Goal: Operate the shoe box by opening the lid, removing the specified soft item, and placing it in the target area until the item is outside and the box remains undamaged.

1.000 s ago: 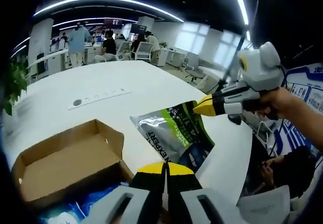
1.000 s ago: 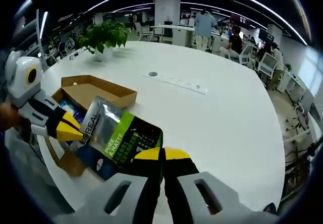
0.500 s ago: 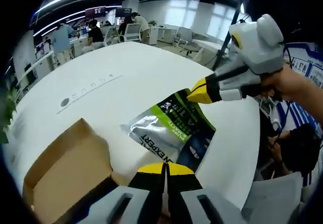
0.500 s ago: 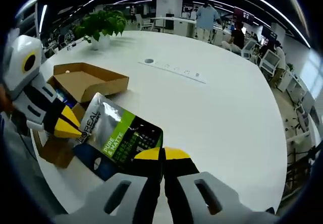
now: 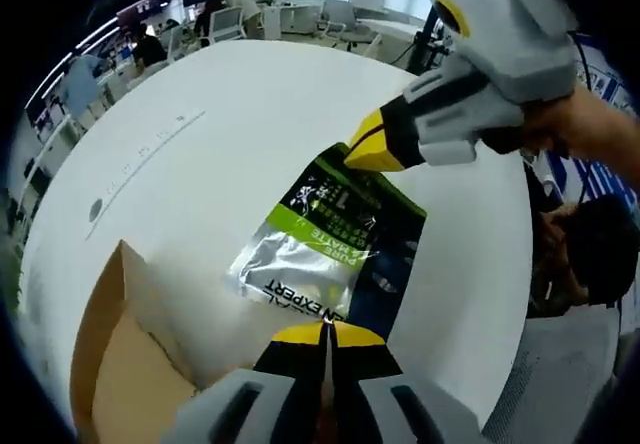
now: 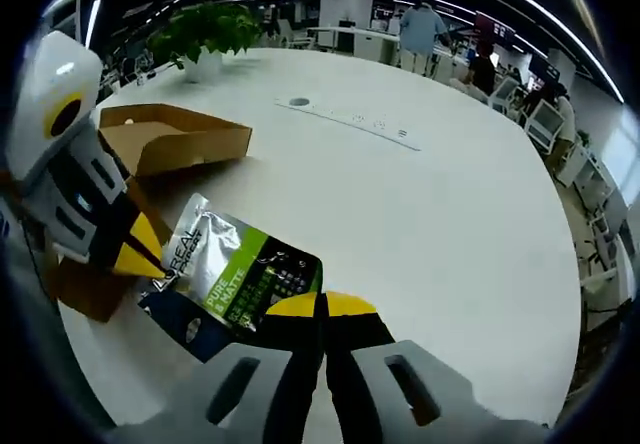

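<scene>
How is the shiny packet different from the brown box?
The packet is silver, green and dark with printed words; the box is plain brown cardboard. The packet is flat and soft-looking, pinched at opposite ends by the left gripper and the right gripper; the box is stiff, open, and no gripper holds it. Both are over the white table.

Pouch (image 5: 325, 239) I'm holding is glossy foil-like plastic, silver, green and dark, crinkled. Box (image 6: 175, 136) is matt brown cardboard, rough-looking. Table (image 6: 420, 224) is smooth white, slight sheen. My grippers' (image 6: 320, 309) shells are smooth plastic, grey with yellow tips.
</scene>
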`<state>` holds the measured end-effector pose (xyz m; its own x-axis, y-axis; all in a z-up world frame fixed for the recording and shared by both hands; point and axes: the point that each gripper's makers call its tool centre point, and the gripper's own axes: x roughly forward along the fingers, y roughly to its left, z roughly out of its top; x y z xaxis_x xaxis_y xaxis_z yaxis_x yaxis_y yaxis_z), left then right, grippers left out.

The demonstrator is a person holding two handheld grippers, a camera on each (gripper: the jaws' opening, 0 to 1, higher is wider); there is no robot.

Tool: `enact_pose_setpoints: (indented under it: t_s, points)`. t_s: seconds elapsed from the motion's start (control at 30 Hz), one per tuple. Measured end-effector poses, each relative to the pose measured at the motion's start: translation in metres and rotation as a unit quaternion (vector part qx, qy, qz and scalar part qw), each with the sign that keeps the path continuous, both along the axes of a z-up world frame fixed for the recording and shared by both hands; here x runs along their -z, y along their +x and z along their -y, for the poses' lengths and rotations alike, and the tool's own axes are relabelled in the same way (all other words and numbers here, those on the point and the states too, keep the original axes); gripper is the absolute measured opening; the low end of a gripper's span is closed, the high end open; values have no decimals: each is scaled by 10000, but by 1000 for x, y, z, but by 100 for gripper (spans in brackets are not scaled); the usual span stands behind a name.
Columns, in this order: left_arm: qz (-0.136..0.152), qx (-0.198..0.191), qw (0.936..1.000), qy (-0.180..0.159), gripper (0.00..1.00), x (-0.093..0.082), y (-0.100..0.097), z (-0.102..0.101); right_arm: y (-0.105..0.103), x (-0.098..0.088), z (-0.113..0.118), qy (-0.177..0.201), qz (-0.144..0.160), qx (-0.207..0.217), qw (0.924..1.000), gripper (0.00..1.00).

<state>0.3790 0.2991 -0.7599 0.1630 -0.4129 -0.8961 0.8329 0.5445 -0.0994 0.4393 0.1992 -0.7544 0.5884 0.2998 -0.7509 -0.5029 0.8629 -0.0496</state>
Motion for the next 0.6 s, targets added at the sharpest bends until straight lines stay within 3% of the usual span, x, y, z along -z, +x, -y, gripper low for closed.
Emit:
enact_pose_setpoints:
  t_s: [0.13, 0.4, 0.6]
  points:
    - [32, 261, 9993, 272, 1, 9, 2, 3, 0, 15, 5, -8, 6, 153, 9999, 0]
    - [246, 756, 9945, 680, 2, 22, 4, 0, 8, 16, 6, 96, 198, 297, 9993, 0]
    - [447, 1067, 9893, 884, 6, 21, 3, -4, 9, 22, 9, 87, 84, 424, 9990, 0]
